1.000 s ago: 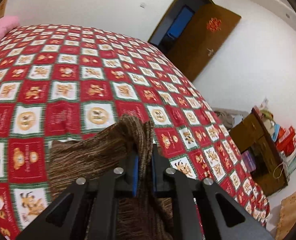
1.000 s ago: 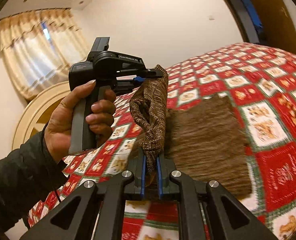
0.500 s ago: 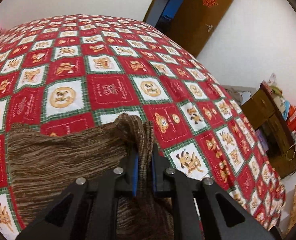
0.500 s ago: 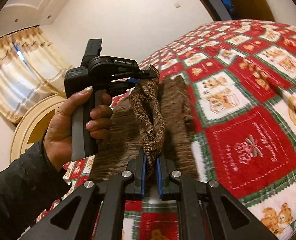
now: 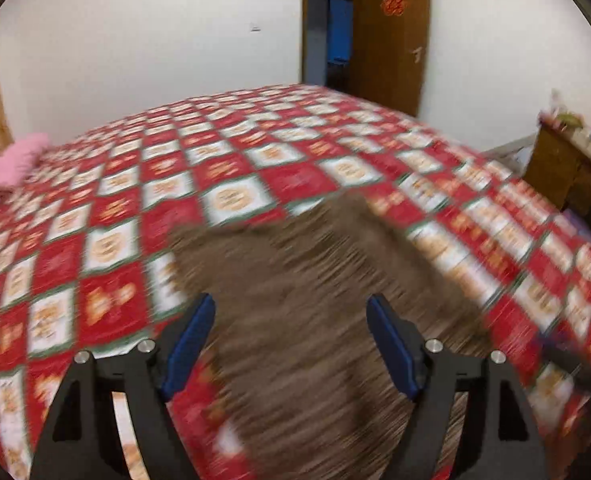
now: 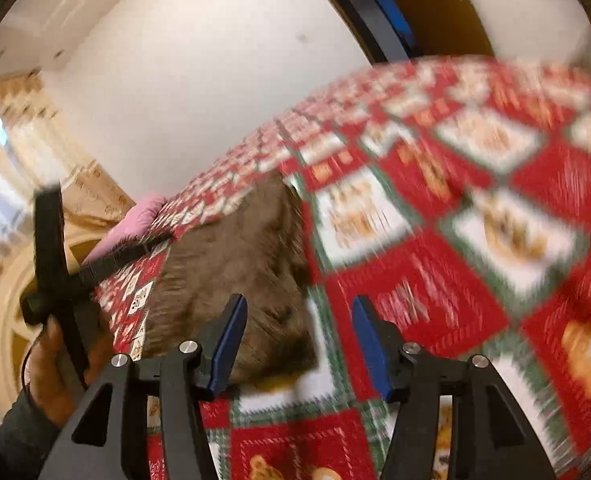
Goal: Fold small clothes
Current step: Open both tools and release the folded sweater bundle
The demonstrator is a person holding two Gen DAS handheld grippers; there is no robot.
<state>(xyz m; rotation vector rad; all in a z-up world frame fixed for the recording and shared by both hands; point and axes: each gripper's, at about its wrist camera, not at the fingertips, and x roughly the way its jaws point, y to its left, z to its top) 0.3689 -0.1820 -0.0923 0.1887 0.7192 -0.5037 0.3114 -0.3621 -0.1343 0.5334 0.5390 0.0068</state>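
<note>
A big bed under a red, white and green checked quilt with bear prints (image 5: pixel 231 200) fills both views, blurred by motion. Flat on that quilt lies the brown striped knitted garment (image 5: pixel 315 300), spread out in front of the left claw (image 5: pixel 291 344) and running down under its two fingers. From the right wrist view the same brown garment (image 6: pixel 235 272) sits left of centre on the bed, its near edge just beside the right claw's left finger.

The left claw is spread wide, blue pads (image 5: pixel 189 344) well apart, gripping nothing. The right claw (image 6: pixel 295 344) is spread wide too, nothing between its blue pads (image 6: pixel 229 344), and quilt shows through the gap.

At the left edge of the right wrist view, the person's left hand (image 6: pixel 55 364) grips the black handle of the other tool. A pink pillow (image 5: pixel 11 160) rests at the bed's far left corner. Beyond the bed stands a brown wooden door (image 5: pixel 391 36), open.
</note>
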